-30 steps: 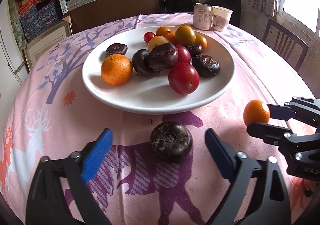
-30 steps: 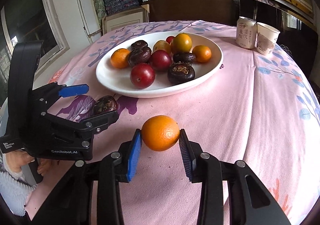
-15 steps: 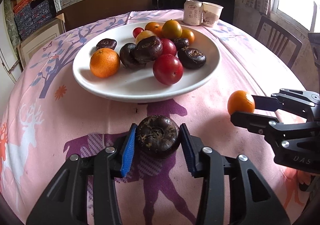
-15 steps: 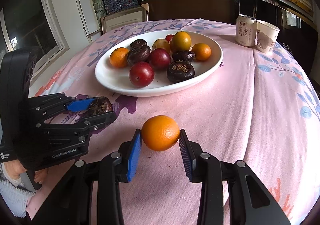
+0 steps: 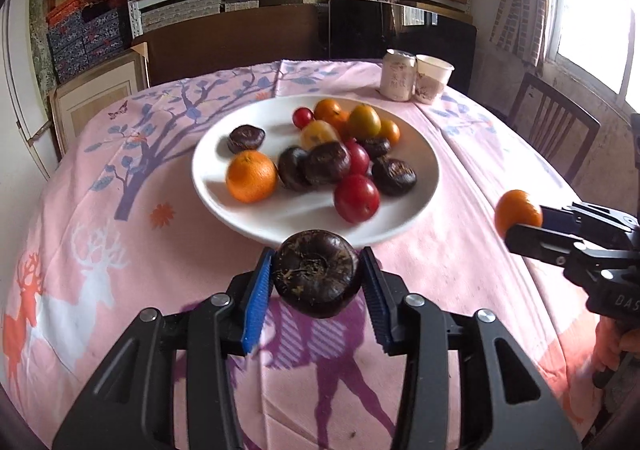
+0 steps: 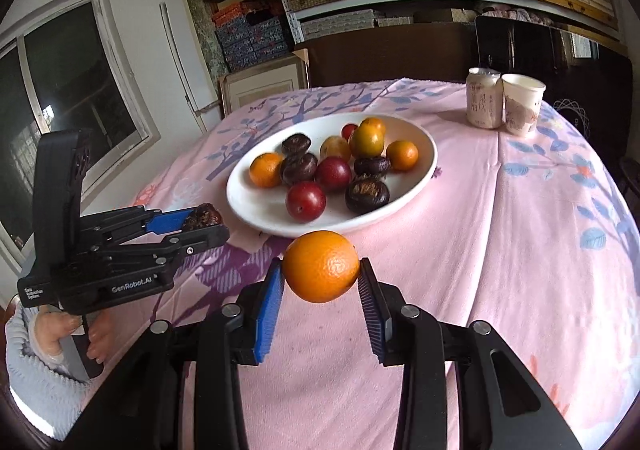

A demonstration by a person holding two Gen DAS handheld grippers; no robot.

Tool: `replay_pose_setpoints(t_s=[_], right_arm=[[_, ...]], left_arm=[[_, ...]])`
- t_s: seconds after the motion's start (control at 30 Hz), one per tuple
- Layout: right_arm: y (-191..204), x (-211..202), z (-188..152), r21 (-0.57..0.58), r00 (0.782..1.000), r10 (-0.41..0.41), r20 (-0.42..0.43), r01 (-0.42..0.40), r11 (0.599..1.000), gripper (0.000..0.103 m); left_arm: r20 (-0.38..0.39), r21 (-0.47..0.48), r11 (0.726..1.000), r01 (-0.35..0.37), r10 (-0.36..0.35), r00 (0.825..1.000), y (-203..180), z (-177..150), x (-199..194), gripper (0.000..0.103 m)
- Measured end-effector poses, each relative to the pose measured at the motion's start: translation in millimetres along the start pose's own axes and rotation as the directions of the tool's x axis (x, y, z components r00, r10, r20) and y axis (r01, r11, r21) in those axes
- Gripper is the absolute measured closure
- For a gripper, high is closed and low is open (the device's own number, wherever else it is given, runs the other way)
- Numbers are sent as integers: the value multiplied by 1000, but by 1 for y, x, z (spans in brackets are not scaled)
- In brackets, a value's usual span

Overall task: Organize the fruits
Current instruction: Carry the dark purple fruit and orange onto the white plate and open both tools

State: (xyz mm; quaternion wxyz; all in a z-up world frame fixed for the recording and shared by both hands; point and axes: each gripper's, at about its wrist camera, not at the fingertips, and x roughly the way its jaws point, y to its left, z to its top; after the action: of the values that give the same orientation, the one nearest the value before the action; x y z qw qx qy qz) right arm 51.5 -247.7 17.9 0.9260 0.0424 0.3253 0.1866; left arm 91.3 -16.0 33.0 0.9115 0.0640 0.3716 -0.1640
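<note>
- Left gripper (image 5: 318,277): its blue pads press on both sides of a dark brown water chestnut (image 5: 316,273), held clear of the pink tablecloth (image 5: 100,234), just in front of the white plate (image 5: 424,173). Its jaws have just been closing, with the chestnut between them.
- White plate: it holds a mandarin (image 5: 251,176) at its left, a lone water chestnut (image 5: 245,138) behind that, a pile of dark chestnuts and red plums (image 5: 356,198) in the middle, and yellow-orange fruits toward the far rim.
- Drink can (image 5: 397,75) and paper cup (image 5: 433,78): they stand side by side beyond the plate, at its far right.
- Right gripper (image 6: 321,278): clamped narrowly on a mandarin orange (image 6: 321,266), lifted off the cloth, in front of the plate and to its right.
</note>
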Motion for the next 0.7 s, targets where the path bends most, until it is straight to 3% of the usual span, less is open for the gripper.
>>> replay_pose_setpoints(t_s=[0.17, 0.37, 0.57, 0.7], right_arm=[[-5, 14, 55, -23, 999, -30, 35, 30, 999, 65], [-11, 70, 99, -11, 1000, -15, -8, 15, 1000, 65], [-36, 137, 144, 91, 997, -4, -73, 11, 996, 65], [-26, 184, 152, 84, 989, 3, -147, 10, 996, 65]], left_arm=[[14, -52, 998, -29, 29, 999, 28, 56, 20, 61], [-1, -68, 997, -45, 45, 999, 42, 106, 68, 61], [-56, -12, 999, -48, 47, 997, 38, 98, 108, 61], [-66, -3, 1000, -27, 27, 997, 35, 93, 117, 61]])
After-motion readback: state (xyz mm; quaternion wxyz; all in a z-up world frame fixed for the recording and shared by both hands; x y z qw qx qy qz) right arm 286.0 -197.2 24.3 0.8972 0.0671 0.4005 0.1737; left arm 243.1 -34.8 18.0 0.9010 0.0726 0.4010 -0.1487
